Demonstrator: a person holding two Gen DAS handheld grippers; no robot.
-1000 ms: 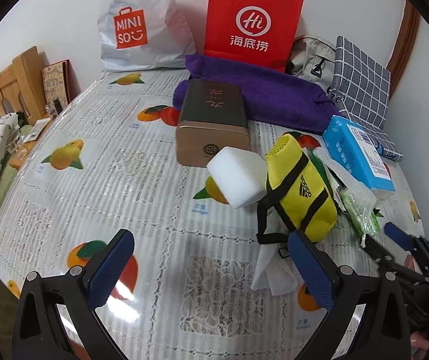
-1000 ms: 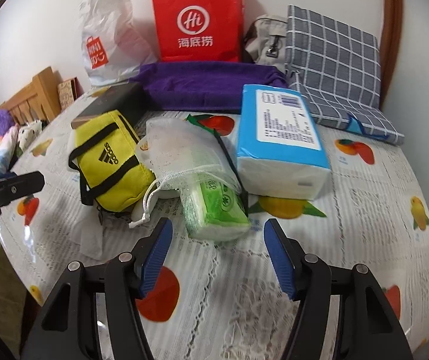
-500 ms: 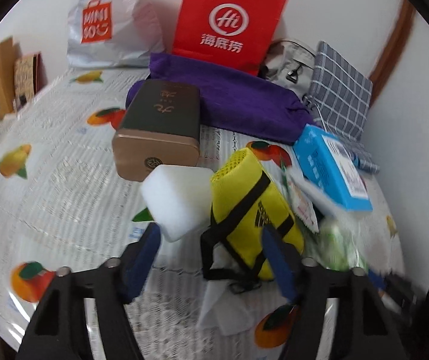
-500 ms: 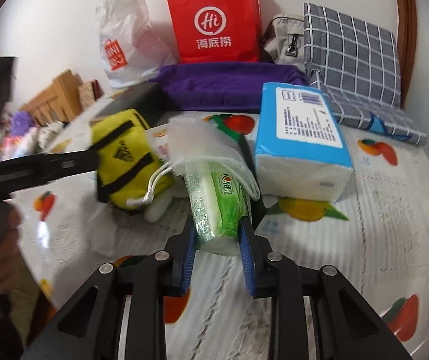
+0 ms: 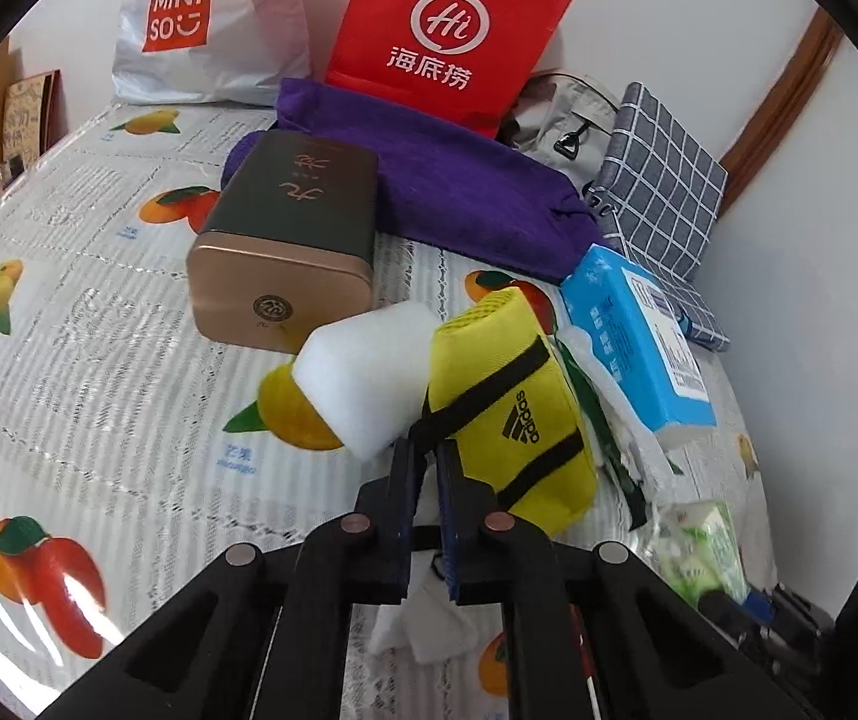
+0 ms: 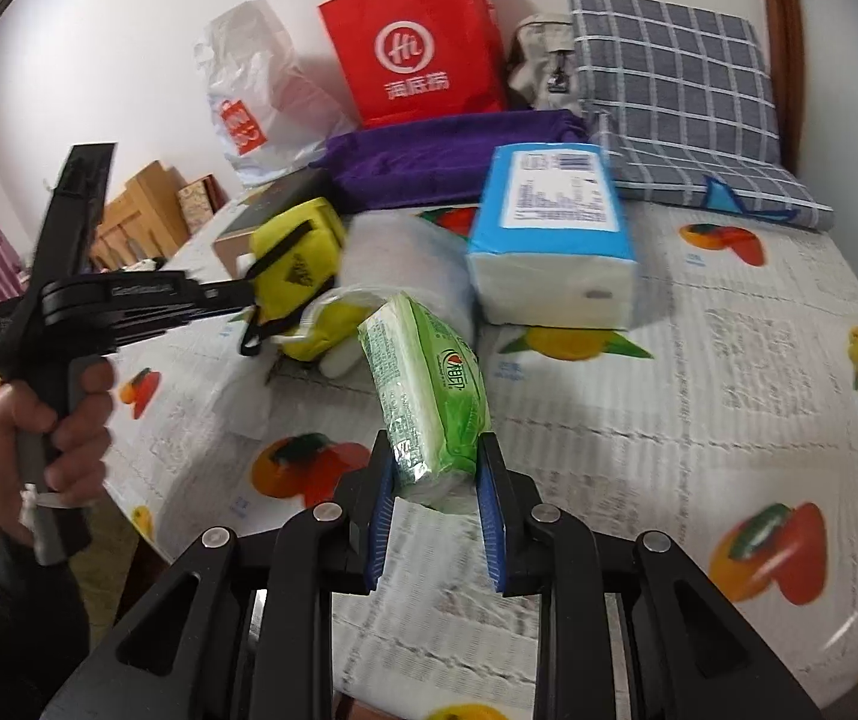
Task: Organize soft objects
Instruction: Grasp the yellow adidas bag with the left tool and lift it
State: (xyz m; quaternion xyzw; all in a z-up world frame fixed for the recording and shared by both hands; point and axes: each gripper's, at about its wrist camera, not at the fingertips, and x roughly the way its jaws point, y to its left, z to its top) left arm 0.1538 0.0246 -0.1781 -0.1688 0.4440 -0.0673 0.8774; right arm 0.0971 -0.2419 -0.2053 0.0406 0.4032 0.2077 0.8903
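The left gripper [image 5: 424, 450], wide a second ago, has closed to a narrow slit on the black strap [image 5: 429, 427] at the near corner of the yellow bag [image 5: 510, 414], which lies on the fruit-print cloth [image 5: 99, 360] touching the white sponge [image 5: 363, 375] on its left and the blue tissue pack [image 5: 639, 336] side on its right. The right gripper [image 6: 436, 468], open before with the green pack [image 6: 429, 384] lying ahead on the cloth, now pinches that pack's near end between its blue pads [image 6: 382, 516] and holds it tilted up, clear of the mesh pouch [image 6: 411, 264] it lay against. A hand [image 6: 45, 414] grips the left tool's handle at the left of the right view.
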